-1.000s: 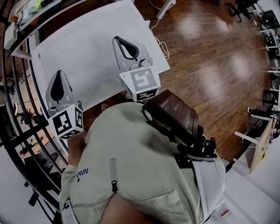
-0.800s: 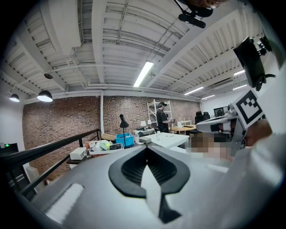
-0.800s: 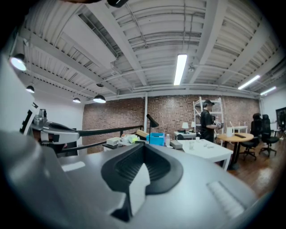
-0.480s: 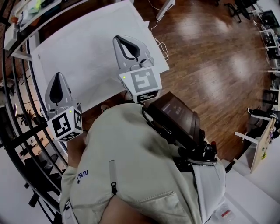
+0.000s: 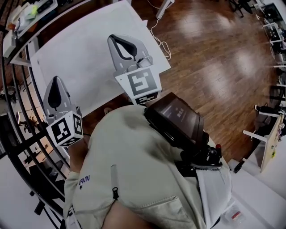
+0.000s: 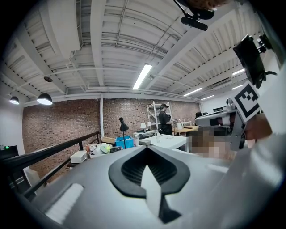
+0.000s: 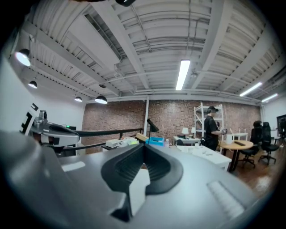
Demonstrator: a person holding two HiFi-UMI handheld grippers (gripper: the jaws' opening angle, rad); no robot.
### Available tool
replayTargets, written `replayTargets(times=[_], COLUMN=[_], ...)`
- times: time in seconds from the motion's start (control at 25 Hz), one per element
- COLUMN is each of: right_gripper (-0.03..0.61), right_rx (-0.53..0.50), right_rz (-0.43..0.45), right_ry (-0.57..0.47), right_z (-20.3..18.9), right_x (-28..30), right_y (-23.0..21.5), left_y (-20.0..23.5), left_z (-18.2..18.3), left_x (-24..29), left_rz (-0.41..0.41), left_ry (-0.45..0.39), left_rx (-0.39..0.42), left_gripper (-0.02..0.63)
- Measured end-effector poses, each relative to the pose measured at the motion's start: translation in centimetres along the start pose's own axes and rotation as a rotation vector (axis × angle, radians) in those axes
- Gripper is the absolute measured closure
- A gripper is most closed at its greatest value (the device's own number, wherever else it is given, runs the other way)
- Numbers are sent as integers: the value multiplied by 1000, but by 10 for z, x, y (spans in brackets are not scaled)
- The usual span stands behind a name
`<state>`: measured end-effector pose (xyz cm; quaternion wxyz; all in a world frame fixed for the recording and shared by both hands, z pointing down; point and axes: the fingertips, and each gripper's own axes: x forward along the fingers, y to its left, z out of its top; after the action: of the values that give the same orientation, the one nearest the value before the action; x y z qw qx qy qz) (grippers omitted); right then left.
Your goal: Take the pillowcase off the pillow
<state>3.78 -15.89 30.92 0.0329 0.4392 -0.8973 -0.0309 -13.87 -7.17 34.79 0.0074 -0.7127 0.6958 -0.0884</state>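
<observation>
No pillow or pillowcase shows in any view. In the head view my left gripper (image 5: 55, 79) and right gripper (image 5: 116, 38) are held level in front of the person's chest, over the near edge of a bare white table (image 5: 85, 49). Both are shut with nothing between the jaws. The left gripper view has its own gripper (image 6: 146, 148) closed, aimed across the room, with the right gripper's marker cube (image 6: 247, 99) at the right edge. In the right gripper view its gripper (image 7: 144, 146) is closed too, and the left gripper (image 7: 53, 132) shows at the left.
A black railing (image 5: 18, 103) runs along the table's left side, with a cluttered shelf (image 5: 31, 11) beyond it. A white cable (image 5: 161, 42) lies on the wooden floor right of the table. A person (image 7: 210, 125) stands far off by shelving and desks.
Both grippers sit slightly further left in the head view, which has shifted a little. Their jaws stay shut and empty.
</observation>
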Motion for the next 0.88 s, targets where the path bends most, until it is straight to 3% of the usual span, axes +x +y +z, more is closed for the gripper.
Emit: replayTargets(times=[0.56, 0.88], right_gripper=[575, 577], right_rx=[14, 41], right_rz=[42, 24], right_ry=[4, 28], right_z=[-8, -21], right_x=[-11, -16], right_y=[3, 0], left_y=[-11, -14], left_z=[1, 1], left_x=[-10, -11], left_rz=[20, 13], left_ry=[2, -3], left_rx=[10, 18], left_gripper=[609, 609])
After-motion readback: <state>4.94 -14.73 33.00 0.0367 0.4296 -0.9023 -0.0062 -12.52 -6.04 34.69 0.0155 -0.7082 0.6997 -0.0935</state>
